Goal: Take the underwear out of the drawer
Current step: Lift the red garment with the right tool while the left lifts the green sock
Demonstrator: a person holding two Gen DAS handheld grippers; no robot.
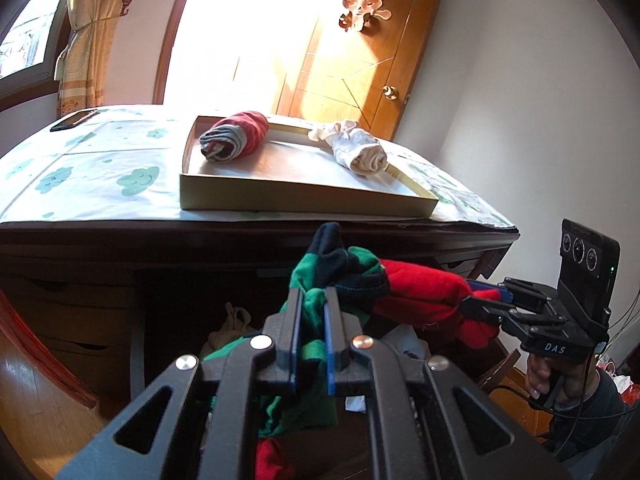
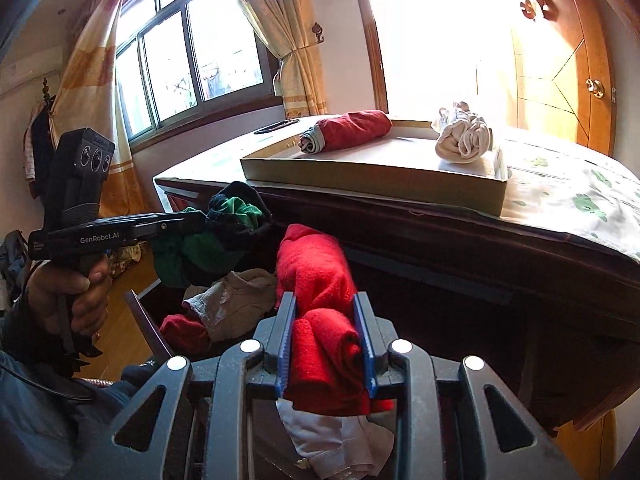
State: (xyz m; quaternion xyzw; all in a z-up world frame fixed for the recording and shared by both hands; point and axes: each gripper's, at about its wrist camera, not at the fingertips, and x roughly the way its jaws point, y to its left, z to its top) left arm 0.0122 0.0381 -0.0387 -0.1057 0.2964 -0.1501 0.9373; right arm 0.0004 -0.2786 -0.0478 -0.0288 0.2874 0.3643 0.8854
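**Two rolls lifted, tray waiting**

While hanging just in front of the counter edge, gripping one garment per claw. Left claw (image 1: 313,300) pinching the green and navy underwear (image 1: 340,264), jaws pressed nearly together on a thin fold of cloth. Right claw (image 2: 326,312) clamping the red rolled underwear (image 2: 316,276) across its bulk, with something white (image 2: 332,436) dangling beneath the roll.

Just below and behind, lying loose in the open drawer (image 2: 142,316): a beige piece (image 2: 236,300) and another red one (image 2: 182,330).

Farther off, sitting on the counter (image 1: 256,228): a shallow tray (image 1: 304,200) already carrying a red and grey roll (image 1: 234,136) and a pale roll (image 1: 356,148), the latter resting over the tray's far right rim.

Judging the risks from here:
- Slipping of the green bundle, since only a thin fold appears pinched.
- Unrolling of the red piece in transit.
- Snagging or dropping of the white piece under the right claw.
- Catching cloth on the counter edge when rising towards the tray.
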